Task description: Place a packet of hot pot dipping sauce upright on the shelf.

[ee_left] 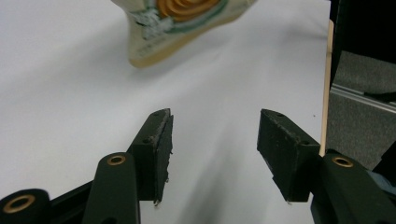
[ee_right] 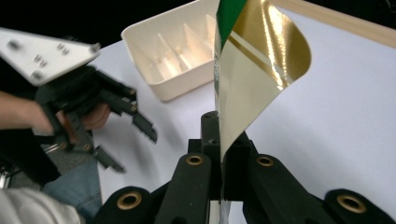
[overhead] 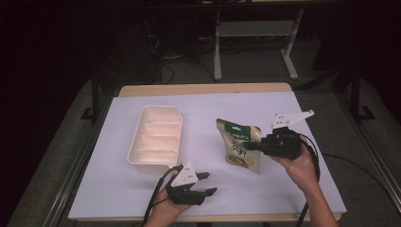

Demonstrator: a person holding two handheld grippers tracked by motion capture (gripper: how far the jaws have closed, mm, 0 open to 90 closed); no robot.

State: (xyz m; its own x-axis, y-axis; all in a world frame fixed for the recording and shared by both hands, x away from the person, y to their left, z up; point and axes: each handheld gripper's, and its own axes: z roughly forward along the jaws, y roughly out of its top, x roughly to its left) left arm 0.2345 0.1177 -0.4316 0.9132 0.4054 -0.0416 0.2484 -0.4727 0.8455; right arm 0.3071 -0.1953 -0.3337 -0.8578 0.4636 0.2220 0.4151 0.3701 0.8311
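High view: the right tool (overhead: pixel 255 144) is clamped on the side edge of the green-and-gold foil snack pouch (overhead: pixel 241 147), holding it upright above the white surface (overhead: pixel 307 179). The cream compartmented plastic tray (overhead: pixel 156 137) lies off to its left, long axis running away from the person.

Left gripper view: the left tool (ee_left: pixel 214 149) is empty, jaws apart, with the pouch (ee_left: pixel 177 23) ahead.

Right gripper view: the jaws pinch the pouch's edge (ee_right: pixel 243 93), and the tray (ee_right: pixel 182 51) sits beyond.

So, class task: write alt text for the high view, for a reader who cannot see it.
The right tool grips a green and gold snack pouch above a white table. The left tool hangs open near a cream divided plastic tray.
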